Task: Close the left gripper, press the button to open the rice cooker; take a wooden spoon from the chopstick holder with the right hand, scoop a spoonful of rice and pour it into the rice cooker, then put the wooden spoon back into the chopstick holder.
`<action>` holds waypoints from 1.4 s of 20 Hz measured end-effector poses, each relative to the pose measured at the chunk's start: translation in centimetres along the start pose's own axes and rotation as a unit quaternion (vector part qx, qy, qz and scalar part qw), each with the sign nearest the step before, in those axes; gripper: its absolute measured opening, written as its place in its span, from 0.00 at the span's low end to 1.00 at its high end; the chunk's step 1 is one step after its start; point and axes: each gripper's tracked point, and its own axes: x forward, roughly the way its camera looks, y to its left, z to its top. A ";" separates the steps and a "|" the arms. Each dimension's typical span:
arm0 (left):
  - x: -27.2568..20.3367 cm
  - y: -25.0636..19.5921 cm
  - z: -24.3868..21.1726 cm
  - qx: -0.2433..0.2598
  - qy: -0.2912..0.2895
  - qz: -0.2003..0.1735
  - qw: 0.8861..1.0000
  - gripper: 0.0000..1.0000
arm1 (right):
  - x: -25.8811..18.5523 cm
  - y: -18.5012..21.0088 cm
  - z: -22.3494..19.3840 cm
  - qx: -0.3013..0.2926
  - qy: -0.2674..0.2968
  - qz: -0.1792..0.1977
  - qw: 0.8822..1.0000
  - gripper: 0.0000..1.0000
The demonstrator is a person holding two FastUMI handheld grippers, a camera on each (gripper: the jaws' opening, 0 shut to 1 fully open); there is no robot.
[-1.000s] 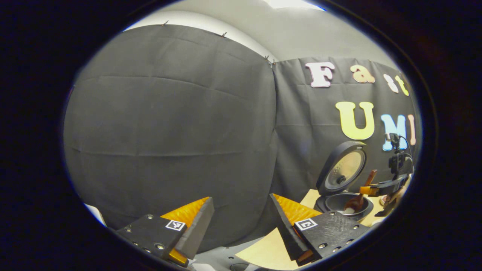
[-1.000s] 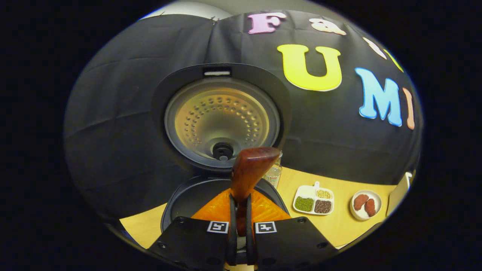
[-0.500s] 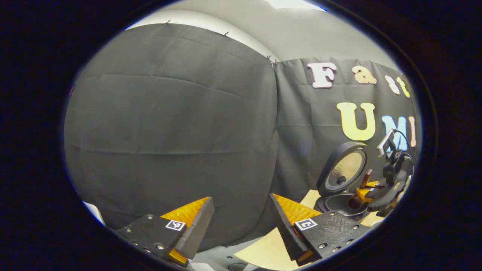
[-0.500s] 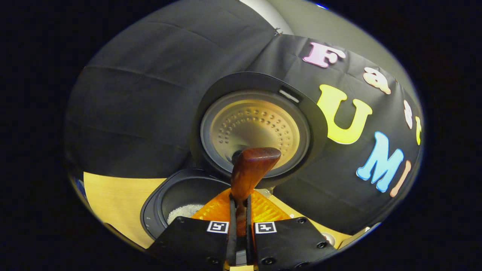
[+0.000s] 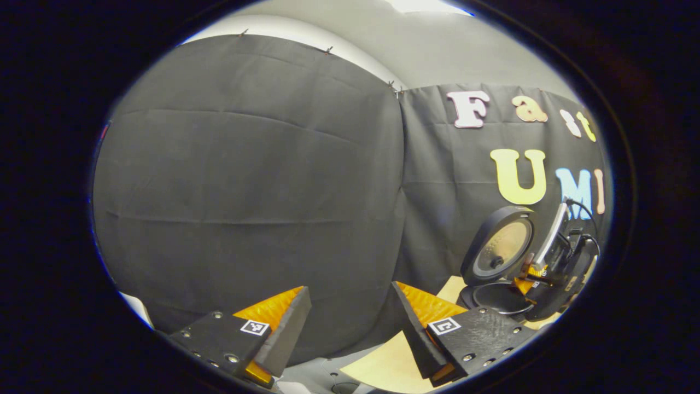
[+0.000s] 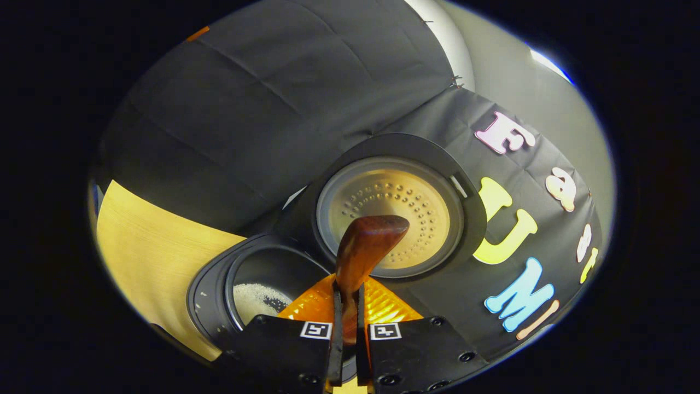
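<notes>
Left gripper [image 5: 350, 323] hangs with its two fingers spread wide apart and nothing between them, low at the left end of the booth, facing the black cloth wall [image 5: 246, 180]; a strip of the pale wooden table [image 5: 383, 364] lies beneath it. Farther right in the left gripper view, the rice cooker [image 5: 500, 295] stands on the table with its lid [image 5: 499, 251] raised upright. Just right of the cooker, over its rim, the right gripper [image 5: 528, 273] is tipped steeply, with its cables trailing above.

Seen from the right gripper view, the table [image 6: 147, 257] runs along the left, and the cooker's open inner pot [image 6: 257, 298] sits beside it with a heap of white rice [image 6: 254, 298] on its floor. Right gripper [image 6: 345, 328], at centre, has its jaws pressed tight on the handle of the wooden spoon [image 6: 363, 246], whose broad end rises in front of the perforated inner plate of the raised lid [image 6: 391, 219]. The spoon's bowl is hidden below the fingers, so whether any rice remains in it cannot be told. To the right, the cloth wall [image 6: 492, 262] closes off the scene.
</notes>
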 end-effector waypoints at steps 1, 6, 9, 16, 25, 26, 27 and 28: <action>0.0 -0.2 0.0 0.001 0.000 -0.001 1.000 0.88 | 0.0 -0.1 -0.1 0.010 0.002 0.001 1.000 0.11; 0.2 -0.8 0.2 0.002 -0.001 -0.005 1.000 0.90 | -0.5 -0.6 -0.9 0.151 0.024 0.026 0.988 0.12; -0.3 -1.3 0.9 0.005 -0.004 -0.013 1.000 0.90 | -0.7 -1.4 -1.7 0.252 0.047 0.037 0.966 0.12; -0.2 -5.3 1.7 0.008 -0.007 -0.044 0.999 0.89 | -2.4 -5.7 -1.9 0.465 0.034 0.048 0.883 0.10; -1.6 -11.5 3.6 0.004 -0.025 -0.093 0.995 0.89 | -7.9 -15.1 -4.4 0.574 0.010 -0.019 0.818 0.11; -1.7 -12.3 3.7 0.002 -0.026 -0.099 0.995 0.89 | -8.7 -15.7 -5.1 0.576 0.010 -0.027 0.817 0.11; -1.9 -13.0 3.8 0.001 -0.026 -0.105 0.994 0.89 | -9.3 -16.5 -5.7 0.578 0.009 -0.034 0.815 0.11; -2.1 -13.6 3.9 0.001 -0.028 -0.110 0.994 0.89 | -10.5 -17.1 -6.0 0.580 0.010 -0.042 0.813 0.13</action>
